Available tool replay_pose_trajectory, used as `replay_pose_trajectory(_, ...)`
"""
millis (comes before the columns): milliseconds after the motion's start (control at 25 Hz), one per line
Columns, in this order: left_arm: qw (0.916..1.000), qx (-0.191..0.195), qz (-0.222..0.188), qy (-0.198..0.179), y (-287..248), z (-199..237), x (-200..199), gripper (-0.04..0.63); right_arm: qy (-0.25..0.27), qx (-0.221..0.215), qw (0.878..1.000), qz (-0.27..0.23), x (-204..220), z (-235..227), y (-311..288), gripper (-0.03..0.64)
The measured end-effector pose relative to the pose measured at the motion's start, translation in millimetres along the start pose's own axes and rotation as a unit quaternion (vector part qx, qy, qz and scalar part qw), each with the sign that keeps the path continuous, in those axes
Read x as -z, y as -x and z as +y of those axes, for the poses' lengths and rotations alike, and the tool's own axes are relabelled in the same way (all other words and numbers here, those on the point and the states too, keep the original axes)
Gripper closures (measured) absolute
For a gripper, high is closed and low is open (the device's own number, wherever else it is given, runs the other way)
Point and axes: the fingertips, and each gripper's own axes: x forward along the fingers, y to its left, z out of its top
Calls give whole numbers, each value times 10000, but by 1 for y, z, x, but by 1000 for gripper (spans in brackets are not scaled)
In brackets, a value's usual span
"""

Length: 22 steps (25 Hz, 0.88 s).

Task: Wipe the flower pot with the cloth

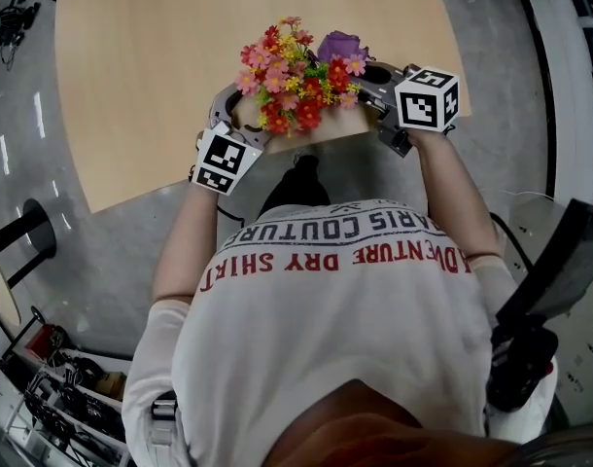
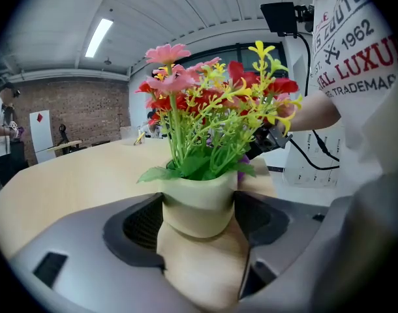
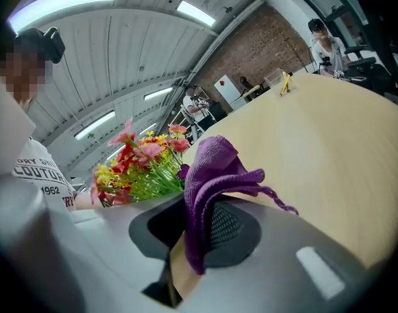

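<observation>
Contact between cloth and pot is not yet made. The flower pot (image 2: 198, 217), pale cream and crowded with red, pink and yellow flowers (image 2: 212, 103), is at the near edge of the desk (image 1: 160, 66), just in front of the person. The left hand-held gripper (image 2: 199, 204) clamps it, one dark pad pressed on each side of the pot wall below the rim; whether the base rests on the desk or hangs just above it cannot be told. The right hand-held gripper (image 3: 196, 220) has its jaws nearly together, pinching a purple cloth (image 3: 209, 168) whose bunched fold stands up past the jaw tips, with a loose thread trailing to one side. It sits on the pot's right, just beside the blooms. The wipe will likely go best if the cloth comes in low, under the leaves, so that the soft fold and not the hard jaw tips meets the wall. Strokes should follow the curve of the pot. The left hold should stay firm, since a sideways push this near the edge could tip the pot off. The pads cover two patches, which would need a turned grip later. The trailing thread may snag on the stems.
</observation>
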Motion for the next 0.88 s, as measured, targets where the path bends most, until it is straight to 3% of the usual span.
replay_pose_trajectory(200, 10000, 36, -19, -2, -2, 1, 3, 253, 101, 46, 9995, 285, 4, -10, -10, 575)
replay_pose_trajectory(680, 9998, 209, 6, -76, -3, 2, -1, 253, 238, 720, 9856, 1513, 17, -44, -32, 577)
replay_pose_trajectory(880, 9997, 199, -4, -123, -4, 1, 0, 253, 92, 731, 9887, 1304, 16, -46, -29, 575)
